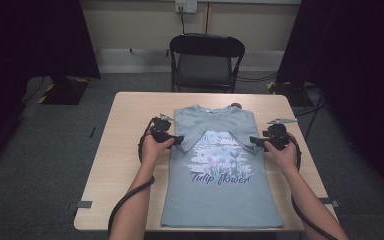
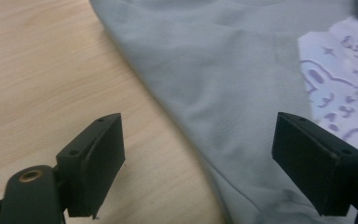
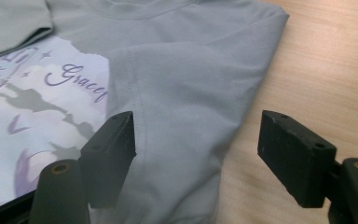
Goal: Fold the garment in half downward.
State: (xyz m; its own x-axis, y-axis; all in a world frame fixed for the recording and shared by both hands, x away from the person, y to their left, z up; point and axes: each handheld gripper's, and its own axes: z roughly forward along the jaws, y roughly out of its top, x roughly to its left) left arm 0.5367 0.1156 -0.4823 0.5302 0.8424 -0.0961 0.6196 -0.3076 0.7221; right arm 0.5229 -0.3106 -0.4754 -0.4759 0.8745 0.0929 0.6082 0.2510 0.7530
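Two claws flank a grey T-shirt (image 1: 220, 170) lying flat on the wooden counter (image 1: 115, 165), sleeves folded inward: the left claw (image 1: 179, 140) at one side edge, the right claw (image 1: 253, 142) at the other. From the left gripper view, jaws stand released, the shirt's folded edge (image 2: 205, 112) running between them. From the right gripper view, jaws gape over the folded sleeve (image 3: 186, 93), gripping nothing.

Grey printed T-shirt (image 1: 220, 200) lies flat on table, sleeves folded inward.
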